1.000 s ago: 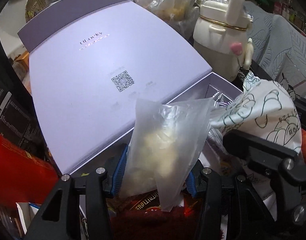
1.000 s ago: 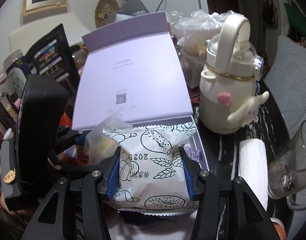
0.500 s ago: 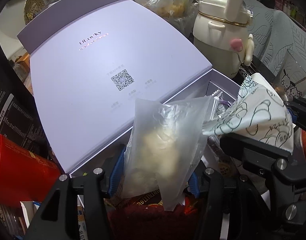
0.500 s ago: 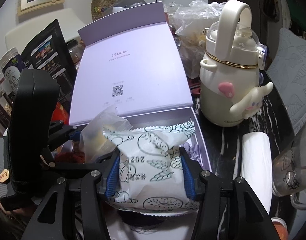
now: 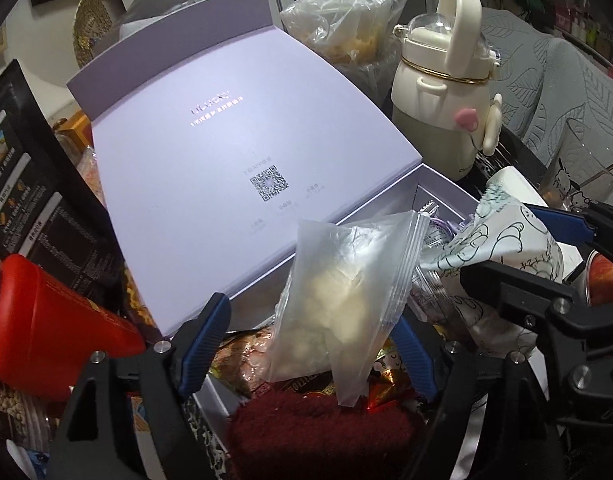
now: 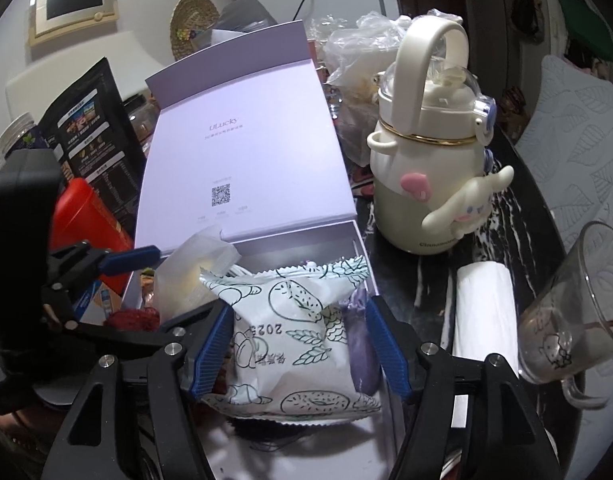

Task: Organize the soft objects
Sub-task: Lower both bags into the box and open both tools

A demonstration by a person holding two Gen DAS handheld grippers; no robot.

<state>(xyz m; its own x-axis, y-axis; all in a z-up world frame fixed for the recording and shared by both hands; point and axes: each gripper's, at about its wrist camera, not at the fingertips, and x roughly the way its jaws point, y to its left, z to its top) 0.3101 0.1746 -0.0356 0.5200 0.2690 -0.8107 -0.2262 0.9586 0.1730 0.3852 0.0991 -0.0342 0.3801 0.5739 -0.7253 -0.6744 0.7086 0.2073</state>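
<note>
A clear zip bag [image 5: 338, 300] of pale soft pieces lies in the open lilac box [image 5: 446, 184], on top of wrappers. My left gripper [image 5: 310, 312] straddles it with its jaws opening, and both blue pads stand off the plastic. A white packet with drawn fruit [image 6: 290, 340] rests in the same box [image 6: 306, 236] beside the zip bag [image 6: 194, 272]. My right gripper [image 6: 300, 346] is around the packet, jaws opening, with a gap at the right pad. The left wrist view shows the packet [image 5: 506, 248] and the right gripper's finger [image 5: 558, 224] at the right.
The box lid [image 6: 242, 160] stands up behind. A cream bottle with a handle [image 6: 422, 184], a white roll [image 6: 482, 312] and a glass cup [image 6: 574, 320] stand to the right. A red canister [image 5: 38, 328] and a black pouch [image 5: 26, 200] crowd the left. A dark red fuzzy thing [image 5: 318, 432] lies near.
Both grippers' jaws have spread apart. The pads that pressed the zip bag and the white packet have come off them, and both items now lie in the box.
</note>
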